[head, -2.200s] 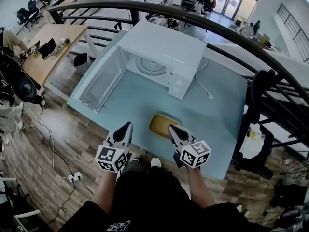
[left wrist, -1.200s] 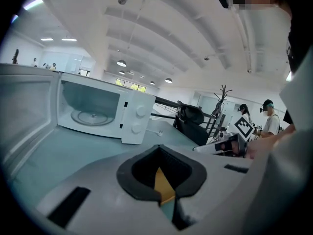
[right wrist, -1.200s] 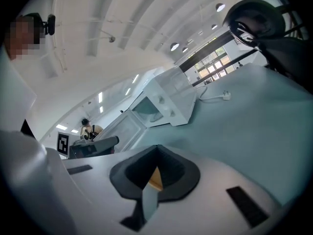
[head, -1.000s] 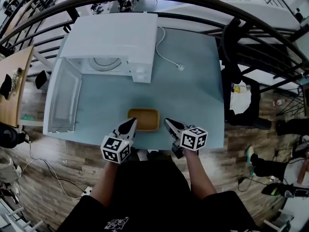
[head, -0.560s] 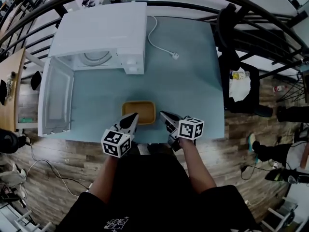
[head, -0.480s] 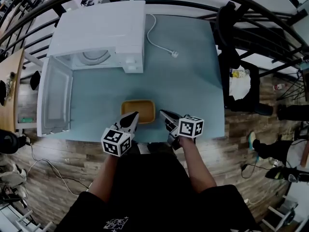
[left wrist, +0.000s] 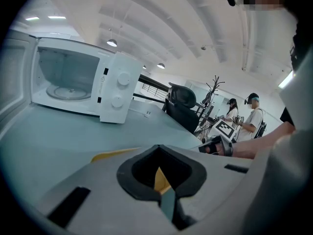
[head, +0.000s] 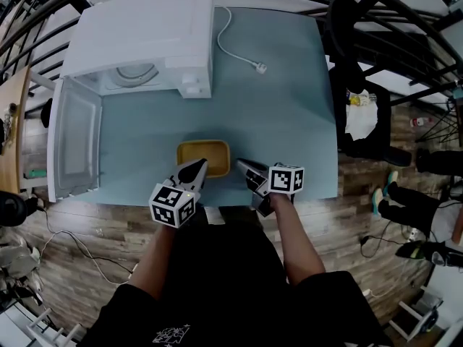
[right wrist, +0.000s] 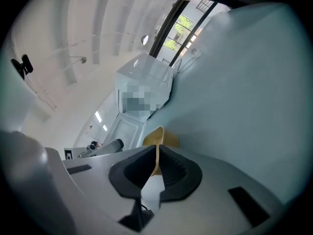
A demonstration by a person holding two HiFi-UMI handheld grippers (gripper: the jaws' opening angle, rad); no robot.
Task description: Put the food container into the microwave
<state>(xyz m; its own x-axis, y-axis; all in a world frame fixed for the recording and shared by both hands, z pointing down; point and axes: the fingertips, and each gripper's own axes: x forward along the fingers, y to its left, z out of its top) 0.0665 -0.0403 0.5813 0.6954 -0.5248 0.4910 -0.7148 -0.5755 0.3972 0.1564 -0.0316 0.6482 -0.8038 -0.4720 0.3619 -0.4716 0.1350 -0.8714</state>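
A yellow rectangular food container (head: 203, 156) sits open on the light blue table (head: 289, 121), close to its front edge. My left gripper (head: 197, 168) is shut, its tip over the container's near left rim; whether it touches I cannot tell. My right gripper (head: 241, 165) is shut just off the container's near right corner, holding nothing. The white microwave (head: 145, 42) stands at the back left with its door (head: 72, 147) swung wide open. In the left gripper view the left gripper (left wrist: 159, 148) points over the container (left wrist: 110, 154) toward the microwave (left wrist: 73, 80). In the right gripper view the right gripper (right wrist: 157, 147) sits near the container (right wrist: 159, 137).
The microwave's white power cord (head: 230, 42) lies unplugged on the table behind it. A black chair (head: 347, 42) and dark railings stand right of the table. Wooden floor lies below the front edge. People (left wrist: 252, 116) stand far off to the right.
Both grippers have sunk a little toward the table at the container's near edge. The right gripper has rolled. Both stay shut and the container has not moved.
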